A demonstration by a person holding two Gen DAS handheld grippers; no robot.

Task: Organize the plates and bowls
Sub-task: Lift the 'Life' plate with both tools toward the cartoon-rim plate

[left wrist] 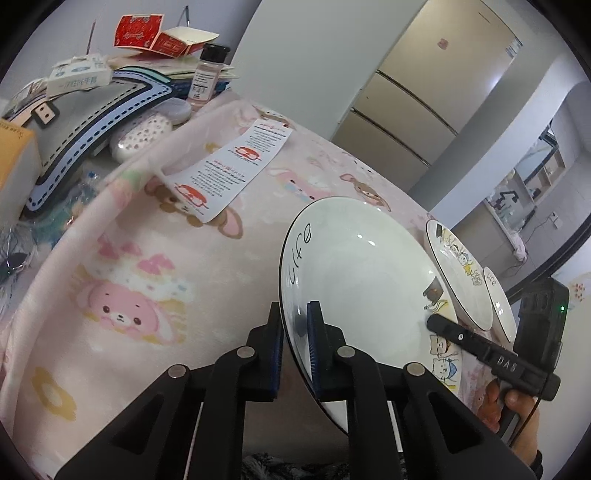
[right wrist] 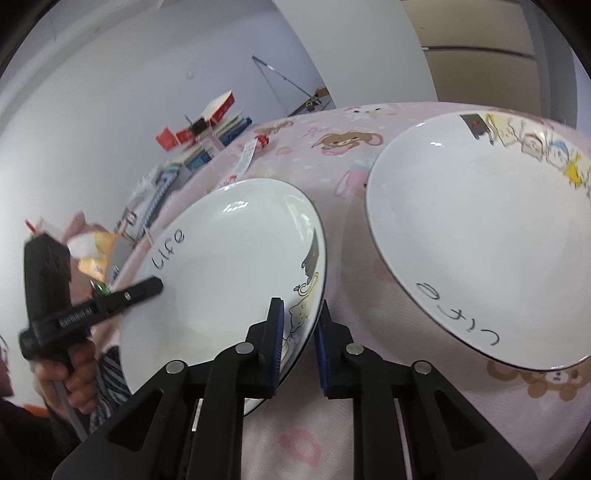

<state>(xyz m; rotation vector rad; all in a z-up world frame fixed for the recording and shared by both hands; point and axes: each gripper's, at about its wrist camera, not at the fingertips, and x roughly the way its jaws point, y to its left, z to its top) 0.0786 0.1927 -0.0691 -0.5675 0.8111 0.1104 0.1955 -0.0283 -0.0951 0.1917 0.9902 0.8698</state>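
A white plate [left wrist: 362, 266] [right wrist: 229, 266] with "Life" lettering and cat drawings is held tilted above the pink blanket [left wrist: 147, 277]. My left gripper [left wrist: 295, 317] [right wrist: 155, 286] is shut on its lettered rim. At the opposite rim, by the cat drawings, my right gripper [right wrist: 299, 314] [left wrist: 436, 319] clamps the edge between its blue pads. A second plate [right wrist: 480, 240] [left wrist: 458, 273] of the same kind lies on the blanket just to the right. Behind it a smaller white dish [left wrist: 500, 302] with "Life" on it shows only in part.
A printed leaflet [left wrist: 229, 166] lies on the blanket beyond the held plate. Clutter fills the table's far left: a clear bottle [left wrist: 207, 74], red boxes [left wrist: 140, 31], a white perforated case [left wrist: 142, 134] and books. A beige fridge [left wrist: 424, 92] stands behind the table.
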